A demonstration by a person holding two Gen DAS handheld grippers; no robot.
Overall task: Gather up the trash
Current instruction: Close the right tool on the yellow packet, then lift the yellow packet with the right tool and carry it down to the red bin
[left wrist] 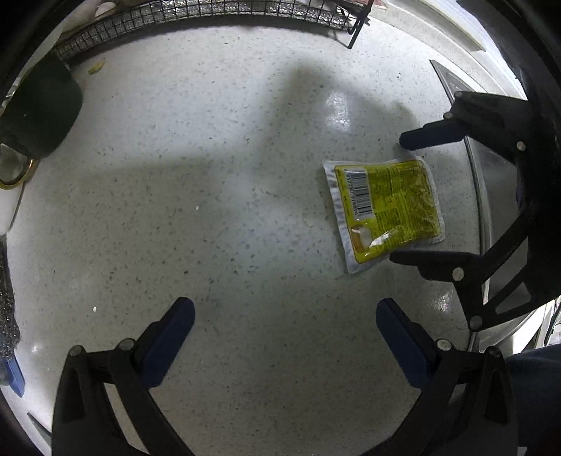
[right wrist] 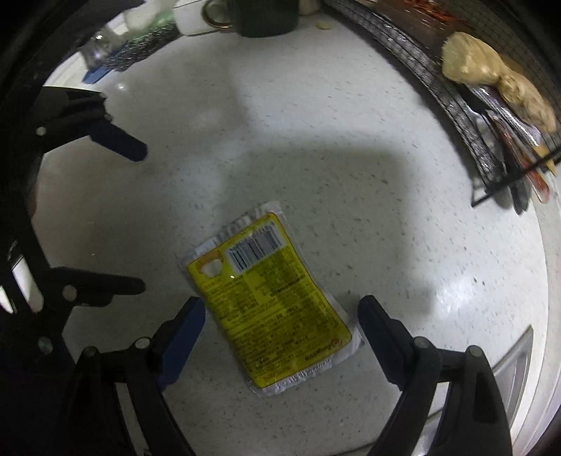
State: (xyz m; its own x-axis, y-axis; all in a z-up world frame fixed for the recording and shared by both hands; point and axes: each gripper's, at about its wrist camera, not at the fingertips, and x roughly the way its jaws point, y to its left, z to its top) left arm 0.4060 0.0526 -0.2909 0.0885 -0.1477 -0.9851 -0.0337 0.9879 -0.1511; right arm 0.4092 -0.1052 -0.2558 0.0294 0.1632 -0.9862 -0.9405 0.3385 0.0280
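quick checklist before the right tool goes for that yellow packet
1. Right tool open: ok, its jaws stand wide apart.
2. Yellow packet between those jaws: ok, it lies flat on the speckled counter, one finger on either side.
3. Pads touching the packet: cannot tell; the lower finger in the left wrist view sits at its edge.
4. Left tool out of the way: ok, open and empty over bare counter beside the packet.
5. Nothing else in the grasp zone: ok, the wire rack and dark mug are well apart.
6. Where the trash goes: cannot tell, no bin in view.
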